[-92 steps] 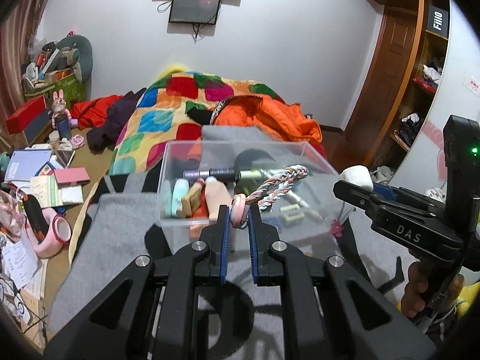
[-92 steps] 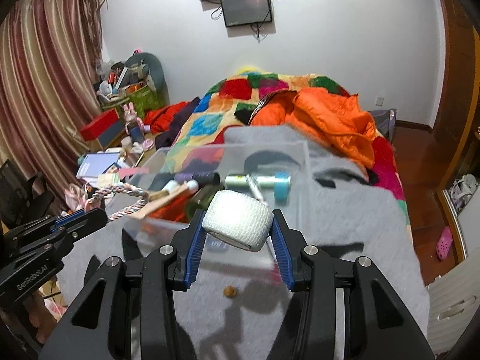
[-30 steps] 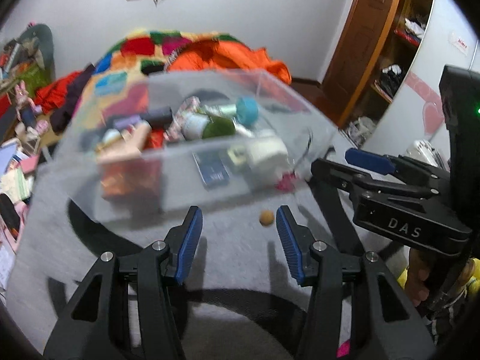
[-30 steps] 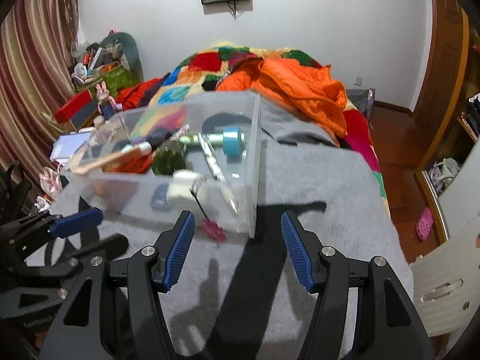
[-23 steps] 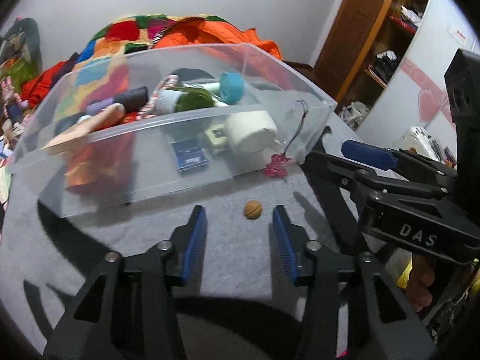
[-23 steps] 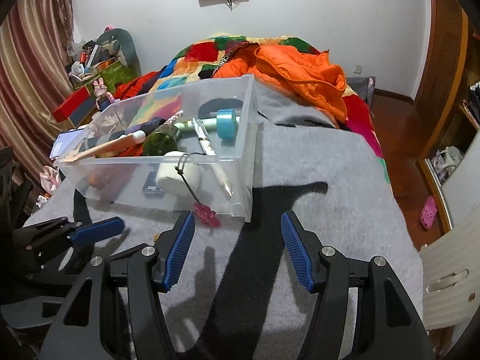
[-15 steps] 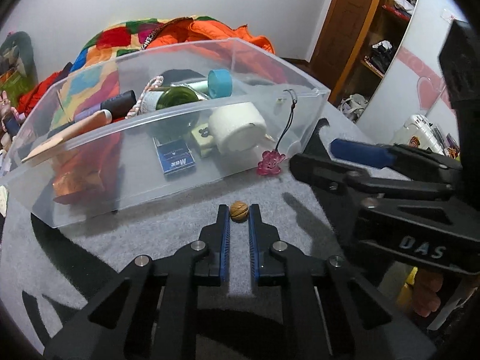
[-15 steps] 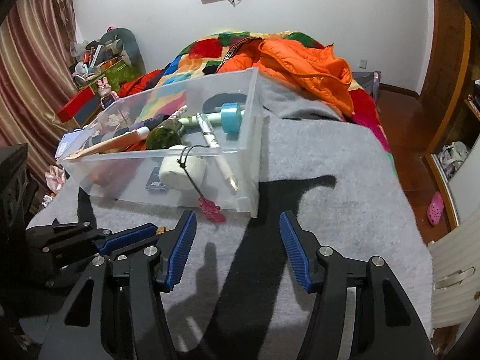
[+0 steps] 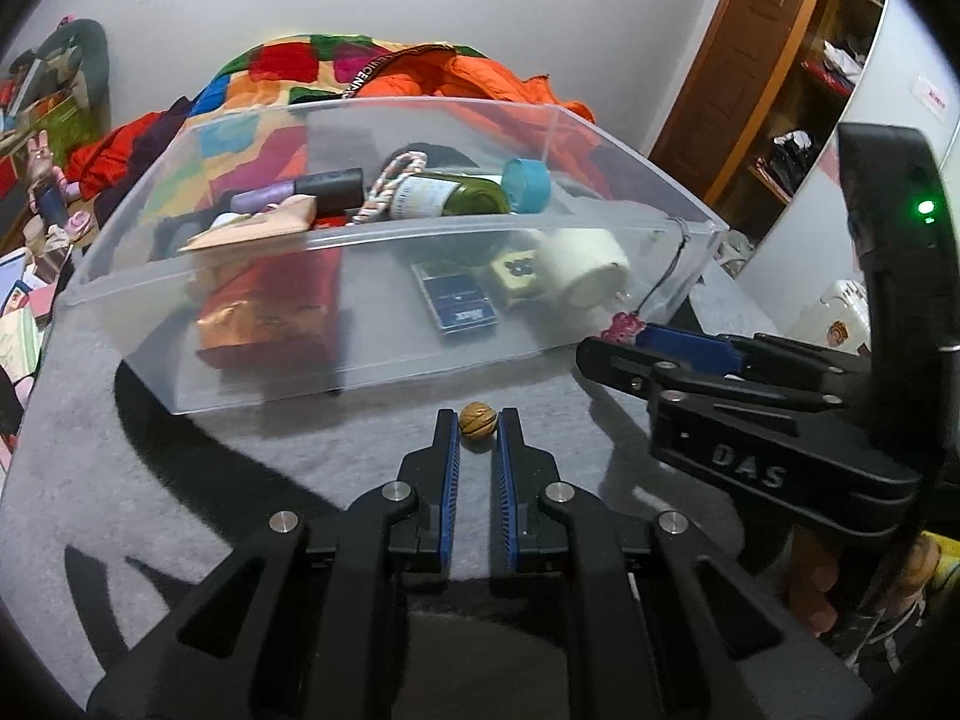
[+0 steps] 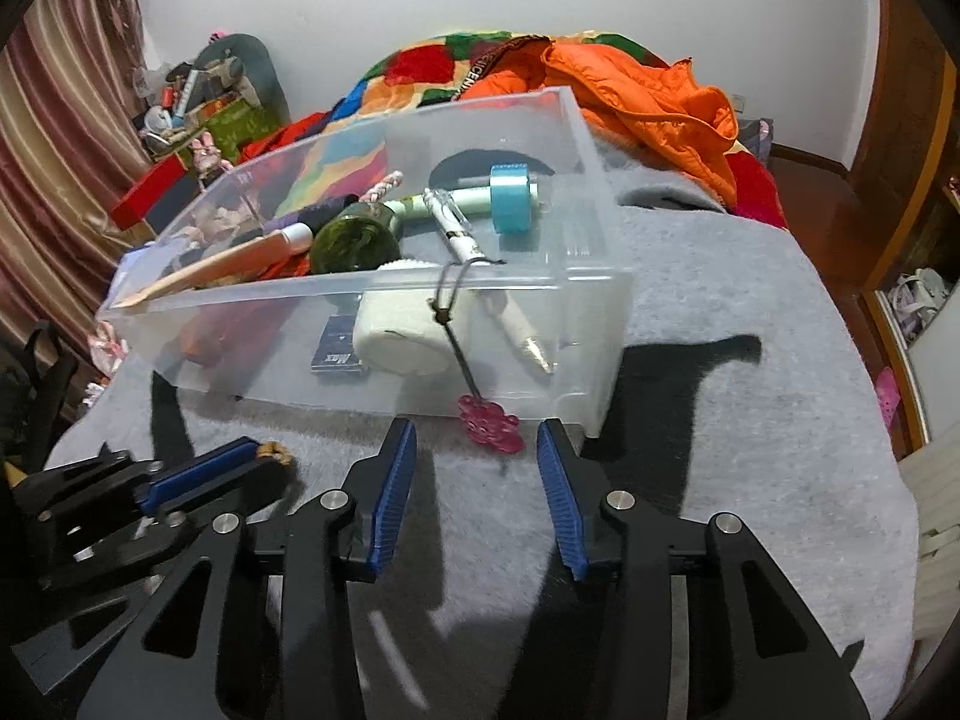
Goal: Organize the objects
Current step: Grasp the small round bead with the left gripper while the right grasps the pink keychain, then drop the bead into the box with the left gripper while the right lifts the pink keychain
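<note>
Nut (image 9: 477, 419) is pinched in your left gripper (image 9: 478, 427) on the grey blanket (image 10: 750, 420), just in front of the clear bin (image 9: 384, 354). Your right gripper (image 10: 474, 450) is spread wide, holding nothing (pink charm (image 10: 489, 425) dangles between its tips).

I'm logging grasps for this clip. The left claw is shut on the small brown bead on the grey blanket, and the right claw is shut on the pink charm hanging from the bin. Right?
Not quite. The left claw is shut on the small brown bead on the grey blanket. But the right claw is open: the right wrist view shows its fingers spread either side of the pink charm hanging from the bin, not gripping it.
</note>
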`<action>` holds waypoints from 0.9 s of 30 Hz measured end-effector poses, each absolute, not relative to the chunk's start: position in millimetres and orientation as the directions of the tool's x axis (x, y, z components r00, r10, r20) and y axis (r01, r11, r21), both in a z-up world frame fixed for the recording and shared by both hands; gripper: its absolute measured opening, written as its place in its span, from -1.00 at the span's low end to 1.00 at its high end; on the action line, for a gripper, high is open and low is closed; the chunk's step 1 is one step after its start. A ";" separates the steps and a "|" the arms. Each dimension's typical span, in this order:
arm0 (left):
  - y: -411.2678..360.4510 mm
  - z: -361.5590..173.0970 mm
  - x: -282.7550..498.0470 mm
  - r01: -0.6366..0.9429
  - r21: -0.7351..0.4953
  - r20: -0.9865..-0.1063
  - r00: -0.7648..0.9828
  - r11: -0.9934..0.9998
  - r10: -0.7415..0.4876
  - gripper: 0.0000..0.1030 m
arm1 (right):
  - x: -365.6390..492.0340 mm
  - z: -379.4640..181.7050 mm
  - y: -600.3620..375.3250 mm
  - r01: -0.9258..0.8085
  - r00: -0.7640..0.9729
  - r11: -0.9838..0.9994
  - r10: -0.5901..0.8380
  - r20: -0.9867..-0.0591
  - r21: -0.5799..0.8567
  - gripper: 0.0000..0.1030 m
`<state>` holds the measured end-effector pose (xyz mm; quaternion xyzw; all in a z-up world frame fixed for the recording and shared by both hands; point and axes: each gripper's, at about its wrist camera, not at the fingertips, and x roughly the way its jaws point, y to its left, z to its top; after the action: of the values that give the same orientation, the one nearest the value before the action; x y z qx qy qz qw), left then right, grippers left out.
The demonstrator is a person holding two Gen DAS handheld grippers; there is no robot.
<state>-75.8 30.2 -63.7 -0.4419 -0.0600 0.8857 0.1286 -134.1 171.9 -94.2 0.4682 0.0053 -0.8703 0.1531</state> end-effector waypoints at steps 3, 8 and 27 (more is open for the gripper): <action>24.6 -62.1 -76.1 -0.168 -0.234 -0.761 -0.581 -0.957 0.288 -0.78 | -133.6 -93.9 167.7 0.264 -0.525 -0.959 -0.235 -0.818 0.106 -0.48; 18.7 -59.6 -76.4 -0.164 -0.251 -0.753 -0.586 -0.954 0.299 -0.78 | -133.4 -93.1 170.6 0.244 -0.530 -0.963 -0.230 -0.816 0.112 -0.70; 28.5 -19.1 -73.6 -0.178 -0.225 -0.697 -0.657 -0.958 0.286 -0.78 | -114.5 -46.1 183.2 0.315 -0.612 -0.936 -0.329 -0.719 0.160 -0.72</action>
<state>-73.6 28.5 -19.1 -0.3939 -0.0686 0.9076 0.1280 -114.5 183.2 -46.1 0.4022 -0.0089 -0.8978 0.1793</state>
